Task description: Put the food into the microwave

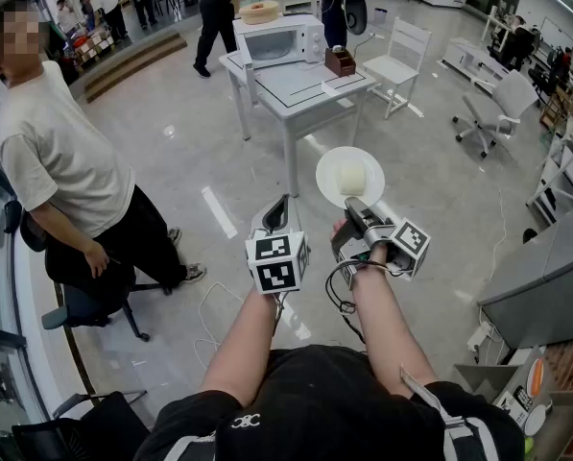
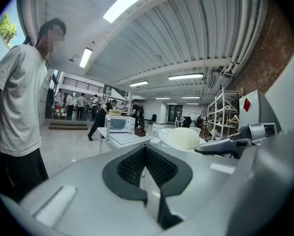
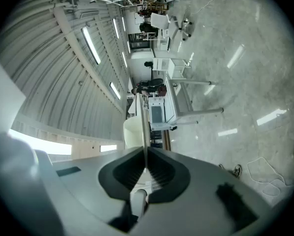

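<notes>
My right gripper (image 1: 351, 205) is shut on the rim of a white plate (image 1: 333, 157), held roughly level above the floor. A pale round piece of food (image 1: 351, 175) lies on the plate. In the right gripper view the plate's edge (image 3: 145, 127) runs as a thin line out of the closed jaws (image 3: 146, 154), with the food (image 3: 132, 132) beside it. My left gripper (image 1: 278, 209) hovers just left of the plate, shut and empty, its pads meeting at the tip (image 2: 146, 147). The white microwave (image 1: 276, 41) stands, door closed, on a white table (image 1: 305, 84) some way ahead.
A brown box (image 1: 340, 60) sits on the table beside the microwave, and a basket (image 1: 259, 11) rests on top of it. A person (image 1: 65, 161) stands at the left, another (image 1: 219, 8) behind the table. A white chair (image 1: 401, 51) and an office chair (image 1: 497, 104) stand right.
</notes>
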`<state>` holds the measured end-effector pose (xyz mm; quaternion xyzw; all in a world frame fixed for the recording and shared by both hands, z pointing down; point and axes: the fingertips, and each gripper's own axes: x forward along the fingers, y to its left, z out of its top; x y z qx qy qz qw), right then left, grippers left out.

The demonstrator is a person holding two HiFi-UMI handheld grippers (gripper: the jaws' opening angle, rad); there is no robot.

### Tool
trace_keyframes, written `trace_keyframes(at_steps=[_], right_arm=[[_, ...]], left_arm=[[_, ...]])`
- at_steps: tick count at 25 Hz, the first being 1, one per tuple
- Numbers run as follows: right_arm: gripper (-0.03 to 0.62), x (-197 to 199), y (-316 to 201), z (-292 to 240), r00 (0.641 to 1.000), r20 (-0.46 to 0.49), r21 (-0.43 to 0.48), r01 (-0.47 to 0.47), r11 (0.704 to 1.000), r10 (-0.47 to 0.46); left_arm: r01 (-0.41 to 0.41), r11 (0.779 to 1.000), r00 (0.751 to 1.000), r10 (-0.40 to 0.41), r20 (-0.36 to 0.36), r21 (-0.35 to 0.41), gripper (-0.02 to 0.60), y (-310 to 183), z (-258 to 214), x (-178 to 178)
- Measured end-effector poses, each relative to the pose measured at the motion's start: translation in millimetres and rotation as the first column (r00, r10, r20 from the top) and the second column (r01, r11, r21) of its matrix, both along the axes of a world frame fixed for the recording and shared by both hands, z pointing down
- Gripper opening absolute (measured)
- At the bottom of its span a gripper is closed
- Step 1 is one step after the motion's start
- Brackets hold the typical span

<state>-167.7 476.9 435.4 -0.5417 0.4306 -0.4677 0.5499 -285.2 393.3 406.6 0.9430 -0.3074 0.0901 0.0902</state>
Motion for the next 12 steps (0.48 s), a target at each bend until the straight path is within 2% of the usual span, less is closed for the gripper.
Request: trace_keyframes(at_steps=[12], right_arm=[[0.02, 0.4, -3.4, -0.9, 1.0, -0.006, 0.007, 0.008, 1.0, -0.008]], left_arm=[[-0.005, 0.999, 1.0, 0.005, 0.004, 0.034, 0.006, 1.7, -6.4, 6.3]])
